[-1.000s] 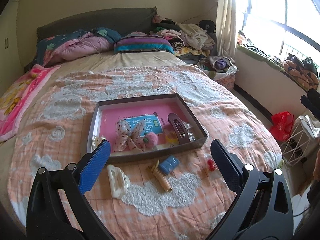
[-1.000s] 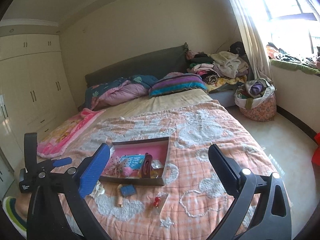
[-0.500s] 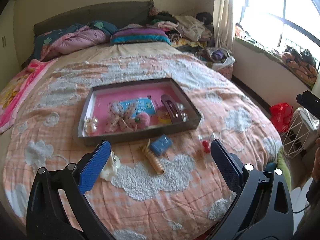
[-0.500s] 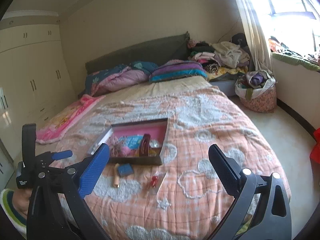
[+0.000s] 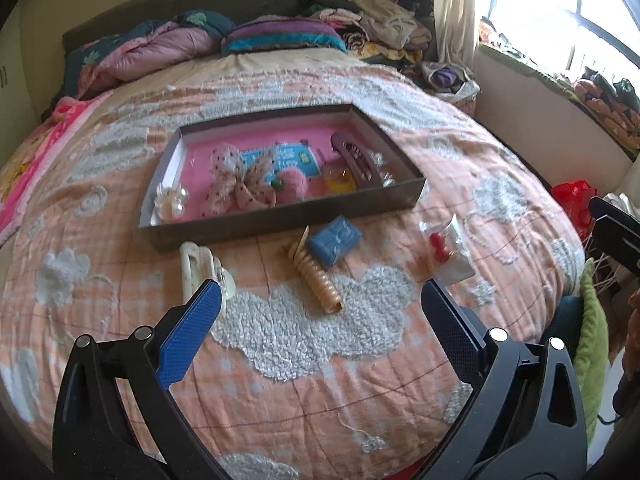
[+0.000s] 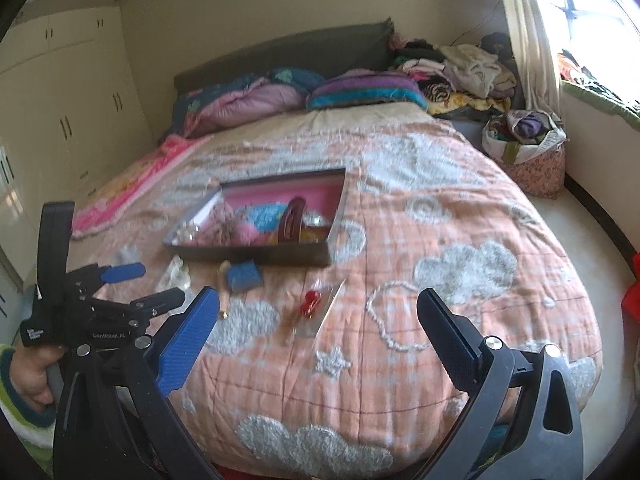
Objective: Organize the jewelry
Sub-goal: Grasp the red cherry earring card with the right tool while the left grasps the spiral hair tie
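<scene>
A dark tray [image 5: 280, 216] [image 6: 256, 255] with a pink floor lies on the bed. It holds a dotted bow [image 5: 244, 184], a pink pompom [image 5: 294, 186], a brown hair clip [image 5: 356, 156] and clear beads [image 5: 172, 200]. In front of it lie a white claw clip [image 5: 196, 266], a tan spiral clip [image 5: 316, 276], a blue block [image 5: 334, 238] [image 6: 246, 276] and a clear bag with red beads [image 5: 444, 246] [image 6: 312, 306]. My left gripper [image 5: 320, 300] is open and empty above the spiral clip. My right gripper [image 6: 318, 308] is open and empty above the bag.
The orange quilt with white clouds [image 5: 320, 340] covers the bed. Pillows [image 5: 280, 36] and piled clothes [image 5: 384, 24] lie at the head. A laundry bag [image 6: 524, 148] stands on the floor at the right. Wardrobes [image 6: 60, 100] line the left wall.
Both grippers have moved forward and lower toward the loose items in front of the tray. Both stay open. Nothing on the bed has moved.
</scene>
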Demonstrator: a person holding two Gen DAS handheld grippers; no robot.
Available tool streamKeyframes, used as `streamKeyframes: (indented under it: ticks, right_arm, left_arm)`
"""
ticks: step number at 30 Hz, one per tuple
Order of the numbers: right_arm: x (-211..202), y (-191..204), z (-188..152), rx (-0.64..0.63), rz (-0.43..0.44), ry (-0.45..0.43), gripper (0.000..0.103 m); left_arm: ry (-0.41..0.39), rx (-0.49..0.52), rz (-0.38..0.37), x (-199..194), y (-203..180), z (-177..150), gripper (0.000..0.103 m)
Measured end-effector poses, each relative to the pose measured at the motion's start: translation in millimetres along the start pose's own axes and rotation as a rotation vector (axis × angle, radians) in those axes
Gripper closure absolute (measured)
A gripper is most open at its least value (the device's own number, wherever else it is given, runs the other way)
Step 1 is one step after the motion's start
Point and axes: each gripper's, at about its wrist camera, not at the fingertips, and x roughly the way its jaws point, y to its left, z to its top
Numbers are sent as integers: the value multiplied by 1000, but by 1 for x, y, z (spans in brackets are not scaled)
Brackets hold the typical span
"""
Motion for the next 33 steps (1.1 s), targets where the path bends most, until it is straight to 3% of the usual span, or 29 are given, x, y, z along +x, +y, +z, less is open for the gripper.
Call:
streamKeyframes:
  ticks: [6, 17, 23, 26, 27, 28, 30, 33]
  right_arm:
    - [35, 4, -7, -20, 6, 61, 4]
    - [97, -21, -19, 63, 20, 185, 5]
    - [128, -16, -19, 91, 73, 239, 25]
    - [144, -14, -20, 102, 101, 272, 47]
    - [148, -12, -21, 101, 108, 283, 67]
    - [151, -10, -22, 91, 117, 294, 73]
    - [149, -9, -23, 81, 126, 284, 75]
    - [139, -12, -23, 99, 150, 268, 76]
  left_arm:
    - [42, 3, -2, 18, 3, -7, 9]
    - [101, -6, -36, 49, 2, -15, 10]
    - [108, -14, -41, 62, 1, -11, 10]
    - [107, -21, -41, 68, 2, -9, 10]
    - [113, -23, -42, 70, 2, -10, 10]
    - [116, -24, -44, 72, 3, -9, 10]
    - [120, -25, -49, 75, 3, -10, 14]
    - [130, -17, -58, 83, 1, -9, 33]
